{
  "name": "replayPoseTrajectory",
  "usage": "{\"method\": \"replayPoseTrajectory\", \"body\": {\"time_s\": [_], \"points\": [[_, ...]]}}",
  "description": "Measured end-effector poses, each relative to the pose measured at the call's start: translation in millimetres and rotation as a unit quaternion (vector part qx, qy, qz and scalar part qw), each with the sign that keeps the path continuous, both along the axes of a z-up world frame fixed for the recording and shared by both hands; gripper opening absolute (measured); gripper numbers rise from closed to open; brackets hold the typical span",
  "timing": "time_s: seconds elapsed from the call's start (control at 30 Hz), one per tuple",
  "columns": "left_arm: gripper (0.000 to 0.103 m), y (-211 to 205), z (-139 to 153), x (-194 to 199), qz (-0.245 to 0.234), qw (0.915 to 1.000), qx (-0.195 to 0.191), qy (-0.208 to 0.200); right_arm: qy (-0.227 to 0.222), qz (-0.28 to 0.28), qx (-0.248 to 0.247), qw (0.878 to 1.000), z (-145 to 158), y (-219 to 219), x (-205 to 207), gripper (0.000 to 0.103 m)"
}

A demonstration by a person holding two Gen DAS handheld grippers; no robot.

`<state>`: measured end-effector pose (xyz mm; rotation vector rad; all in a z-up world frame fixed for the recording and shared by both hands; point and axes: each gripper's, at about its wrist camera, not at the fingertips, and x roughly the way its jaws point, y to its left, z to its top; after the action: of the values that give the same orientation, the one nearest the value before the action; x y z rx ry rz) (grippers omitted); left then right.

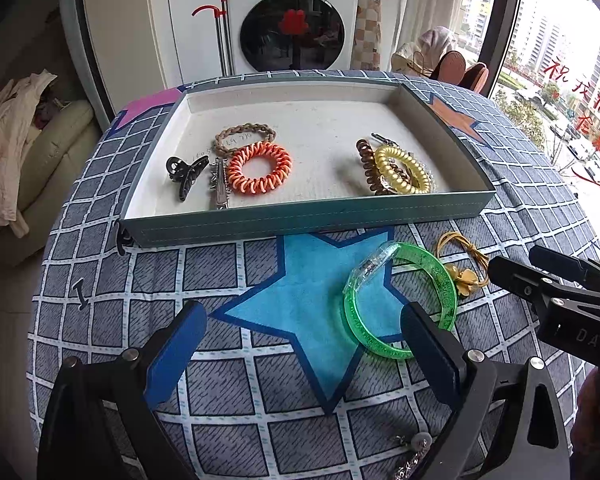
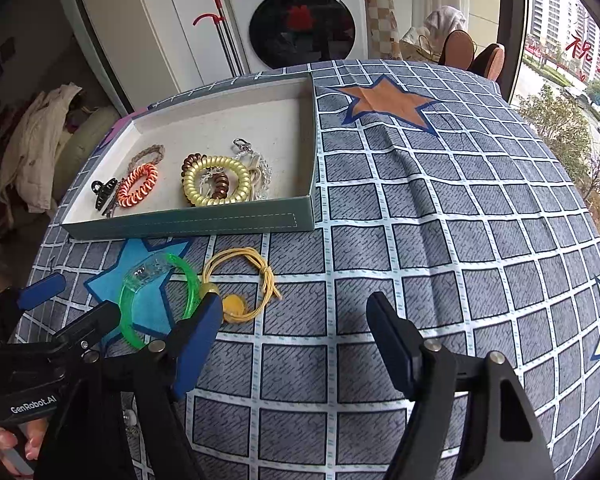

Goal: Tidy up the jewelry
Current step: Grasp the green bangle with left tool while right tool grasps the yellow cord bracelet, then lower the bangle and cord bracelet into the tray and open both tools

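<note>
Both hand-held grippers, left [image 1: 304, 344] and right [image 2: 294, 332], are spread wide and hold nothing. Green bracelet [image 1: 400, 300] lies on the table [image 2: 420, 200], just beside the tray's [image 1: 300, 220] near wall.

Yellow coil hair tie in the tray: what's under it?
The yellow coil tie lies over a brown coil tie and a clear beaded chain with a metal clasp. How the chain runs beneath it is hidden.
</note>
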<state>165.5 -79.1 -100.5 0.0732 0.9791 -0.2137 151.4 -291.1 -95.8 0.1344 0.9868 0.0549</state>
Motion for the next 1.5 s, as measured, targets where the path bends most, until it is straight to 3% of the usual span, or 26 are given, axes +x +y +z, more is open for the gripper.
{"method": "replayPoseTrajectory", "body": {"time_s": [0.67, 0.83, 0.9, 0.97, 1.0, 1.03, 1.2, 1.5], "points": [[0.100, -13.8, -19.3, 16.3, -0.010, 0.9998, 0.015, 0.012, -0.010, 0.048, -0.078, 0.996, -14.4, 25.5, 19.1, 0.057], [0.080, -19.3, -15.8, 15.6, -0.026, 0.9996, 0.012, 0.001, -0.014, 0.062, -0.079, 0.995, -14.1, 28.1, 17.5, 0.050], [0.061, -22.9, -13.9, 13.3, -0.041, 0.9991, 0.009, -0.004, -0.014, 0.073, -0.079, 0.994, -13.4, 31.7, 16.8, 0.041], [0.034, -26.5, -12.8, 12.2, -0.057, 0.9983, 0.007, -0.004, -0.010, 0.082, -0.080, 0.993, -12.2, 36.2, 17.2, 0.022], [0.033, -27.2, -12.3, 12.1, -0.061, 0.9981, 0.008, -0.004, -0.008, 0.085, -0.078, 0.993, -11.9, 38.1, 17.3, 0.007], [0.032, -26.6, -11.9, 12.0, -0.064, 0.9980, 0.003, -0.002, -0.006, 0.084, -0.079, 0.993, -11.4, 39.2, 17.4, 0.006], [0.032, -14.6, -2.8, 8.9, -0.062, 0.9978, -0.026, 0.000, -0.013, 0.067, -0.052, 0.996, -3.1, 30.1, 12.1, 0.006], [0.032, 11.0, 43.9, 12.4, -0.052, 0.9965, -0.044, -0.049, -0.055, 0.065, -0.021, 0.996, 45.7, 22.2, 13.4, 0.006]]}}
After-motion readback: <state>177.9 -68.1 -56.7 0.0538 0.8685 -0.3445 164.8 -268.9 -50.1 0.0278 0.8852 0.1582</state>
